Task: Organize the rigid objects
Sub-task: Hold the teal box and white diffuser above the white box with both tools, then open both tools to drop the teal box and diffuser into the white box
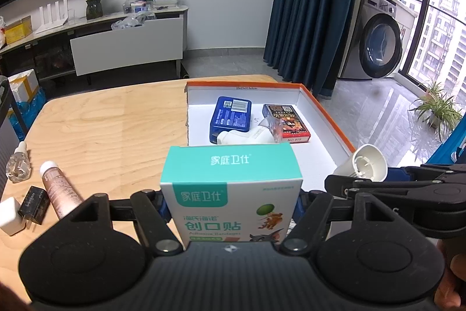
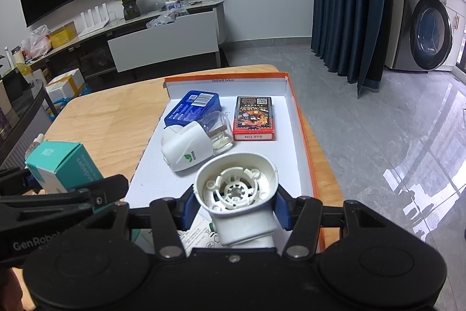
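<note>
Orange-rimmed tray [image 2: 303,118] on the desk [image 1: 102,121] containing a blue tin [image 2: 192,107], a red card box [image 2: 254,118] and a white plug-in device [image 2: 189,150]; left gripper [image 1: 230,209] clamping a teal-and-white bandage box [image 1: 230,194] upright at the tray's near edge; right gripper [image 2: 234,207] clasping a hollow white plastic housing [image 2: 236,188] over the tray.

matte black left gripper [image 1: 230,201] and right gripper [image 2: 235,201]: round pivot discs, silver screws on linkage bars, blue fingertip pads [image 2: 284,207], white "genrobot" lettering along left gripper's side.
</note>
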The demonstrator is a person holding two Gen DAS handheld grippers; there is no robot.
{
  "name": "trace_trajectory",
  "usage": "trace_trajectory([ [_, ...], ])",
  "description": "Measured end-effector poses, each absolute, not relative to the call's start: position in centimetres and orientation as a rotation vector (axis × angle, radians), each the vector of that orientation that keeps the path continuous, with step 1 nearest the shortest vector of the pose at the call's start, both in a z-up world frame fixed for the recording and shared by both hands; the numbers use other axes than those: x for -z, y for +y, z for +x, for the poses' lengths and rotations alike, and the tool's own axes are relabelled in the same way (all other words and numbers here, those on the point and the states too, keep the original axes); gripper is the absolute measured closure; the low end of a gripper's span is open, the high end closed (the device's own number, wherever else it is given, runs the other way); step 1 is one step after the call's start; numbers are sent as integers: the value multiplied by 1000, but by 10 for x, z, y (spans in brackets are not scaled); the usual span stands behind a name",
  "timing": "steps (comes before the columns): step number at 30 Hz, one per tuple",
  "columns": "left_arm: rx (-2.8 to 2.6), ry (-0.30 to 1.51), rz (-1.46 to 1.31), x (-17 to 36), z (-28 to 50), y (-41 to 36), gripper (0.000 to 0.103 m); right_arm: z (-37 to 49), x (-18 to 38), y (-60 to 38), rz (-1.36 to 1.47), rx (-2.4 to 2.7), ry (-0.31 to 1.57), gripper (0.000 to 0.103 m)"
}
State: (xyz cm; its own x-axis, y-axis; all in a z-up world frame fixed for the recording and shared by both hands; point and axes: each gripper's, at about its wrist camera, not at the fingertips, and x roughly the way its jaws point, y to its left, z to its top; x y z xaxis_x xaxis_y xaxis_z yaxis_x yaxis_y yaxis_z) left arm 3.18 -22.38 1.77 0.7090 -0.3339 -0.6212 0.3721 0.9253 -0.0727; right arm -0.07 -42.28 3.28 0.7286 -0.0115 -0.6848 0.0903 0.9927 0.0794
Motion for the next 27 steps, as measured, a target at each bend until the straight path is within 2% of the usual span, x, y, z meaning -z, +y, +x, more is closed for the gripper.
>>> trace_trajectory([
  [27,393,685,60,-14,38,-224,31,10,-28,-424,118,60,762,39],
])
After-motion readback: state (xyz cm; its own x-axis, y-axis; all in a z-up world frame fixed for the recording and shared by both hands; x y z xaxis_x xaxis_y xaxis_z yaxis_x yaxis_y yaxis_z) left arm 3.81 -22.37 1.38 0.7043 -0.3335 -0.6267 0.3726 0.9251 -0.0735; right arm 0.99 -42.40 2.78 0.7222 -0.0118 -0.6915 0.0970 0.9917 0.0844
